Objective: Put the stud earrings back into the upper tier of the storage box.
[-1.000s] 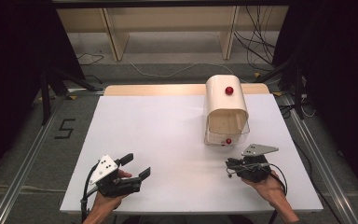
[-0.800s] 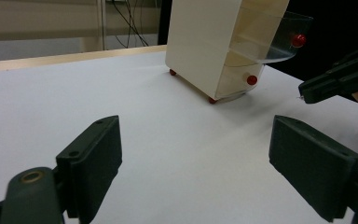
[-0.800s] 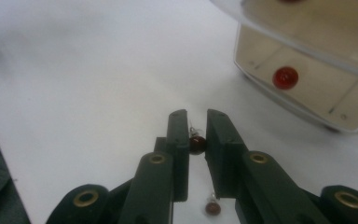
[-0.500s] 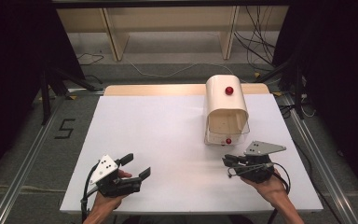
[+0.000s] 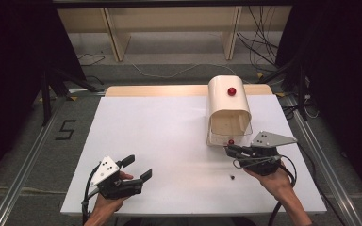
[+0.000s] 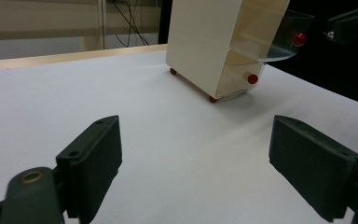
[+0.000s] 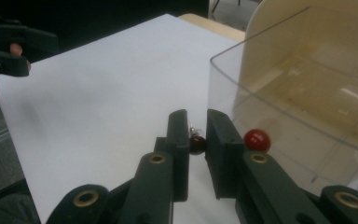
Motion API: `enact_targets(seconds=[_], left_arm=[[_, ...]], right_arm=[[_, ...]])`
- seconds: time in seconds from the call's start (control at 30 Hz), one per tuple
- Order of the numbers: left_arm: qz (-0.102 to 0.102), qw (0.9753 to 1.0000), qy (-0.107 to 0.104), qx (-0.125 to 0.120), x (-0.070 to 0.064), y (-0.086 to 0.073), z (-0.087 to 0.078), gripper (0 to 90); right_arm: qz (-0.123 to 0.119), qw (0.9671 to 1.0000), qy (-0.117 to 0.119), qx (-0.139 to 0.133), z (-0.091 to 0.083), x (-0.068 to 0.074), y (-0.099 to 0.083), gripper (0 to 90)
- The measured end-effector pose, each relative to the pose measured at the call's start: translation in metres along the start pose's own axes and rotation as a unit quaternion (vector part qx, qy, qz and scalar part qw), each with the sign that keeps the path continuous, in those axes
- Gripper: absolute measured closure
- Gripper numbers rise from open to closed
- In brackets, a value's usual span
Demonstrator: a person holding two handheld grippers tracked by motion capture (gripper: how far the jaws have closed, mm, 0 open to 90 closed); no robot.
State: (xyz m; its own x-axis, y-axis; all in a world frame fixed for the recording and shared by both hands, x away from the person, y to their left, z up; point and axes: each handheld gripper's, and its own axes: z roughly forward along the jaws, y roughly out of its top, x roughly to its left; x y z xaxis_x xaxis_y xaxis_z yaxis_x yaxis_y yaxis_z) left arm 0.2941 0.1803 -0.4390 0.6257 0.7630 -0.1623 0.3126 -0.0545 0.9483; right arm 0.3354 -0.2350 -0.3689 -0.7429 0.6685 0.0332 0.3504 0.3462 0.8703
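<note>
Here, at a white desk [image 5: 169,141], a person works a two-jaw gripper in each hand. The right gripper [image 5: 230,150] lies at about four o'clock on the desk, its jaws drawn nearly together and clamped on a small dark red bead [image 7: 196,143] with a bit of clear material at its top. The bead sits between the jaw tips, just in front of the clear flap [image 7: 279,107] of a cream-coloured box [image 5: 227,107].

The box stands at about two o'clock on the desk, with a red knob [image 5: 231,91] on its rounded top and a second red knob [image 5: 231,141] low on the clear flap, just beside the right gripper's tips. In the right gripper view that lower knob [image 7: 257,140] shows at three o'clock of the clamped bead, close to it but apart. The flap stands open and tilted out from the box.

The left gripper [image 5: 138,168] rests at about seven o'clock, well apart from the box, its jaws spread wide with nothing between them. A small dark speck [image 5: 232,177] lies on the desk at six o'clock of the right gripper, near the hand [image 5: 273,181] that holds it.
</note>
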Motion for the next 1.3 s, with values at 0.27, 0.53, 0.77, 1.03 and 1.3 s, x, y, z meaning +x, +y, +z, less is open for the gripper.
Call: enact_targets(seconds=[0.27,0.53,0.77,1.03,1.3], left_arm=[[0.000,1.0000,0.001,-0.001,0.000,0.000,0.000,16.5],[-0.001,1.0000,0.001,-0.001,0.000,0.000,0.000,16.5],[-0.002,1.0000,0.002,-0.002,0.001,0.000,-0.001,16.5],[0.000,1.0000,0.002,-0.007,0.001,0.000,-0.001,16.4],[0.000,1.0000,0.002,-0.007,0.001,0.000,-0.001,16.4]], right_arm=[[0.002,0.9998,-0.008,-0.019,-0.004,-0.006,0.015,80.0],[0.005,0.9993,-0.017,-0.033,-0.008,-0.014,0.026,80.0],[0.018,0.9986,-0.026,-0.042,-0.005,-0.024,0.030,80.0],[0.028,0.9981,-0.039,-0.039,0.005,-0.035,0.033,79.9],[0.038,0.9974,-0.052,-0.030,0.011,-0.042,0.034,79.8]])
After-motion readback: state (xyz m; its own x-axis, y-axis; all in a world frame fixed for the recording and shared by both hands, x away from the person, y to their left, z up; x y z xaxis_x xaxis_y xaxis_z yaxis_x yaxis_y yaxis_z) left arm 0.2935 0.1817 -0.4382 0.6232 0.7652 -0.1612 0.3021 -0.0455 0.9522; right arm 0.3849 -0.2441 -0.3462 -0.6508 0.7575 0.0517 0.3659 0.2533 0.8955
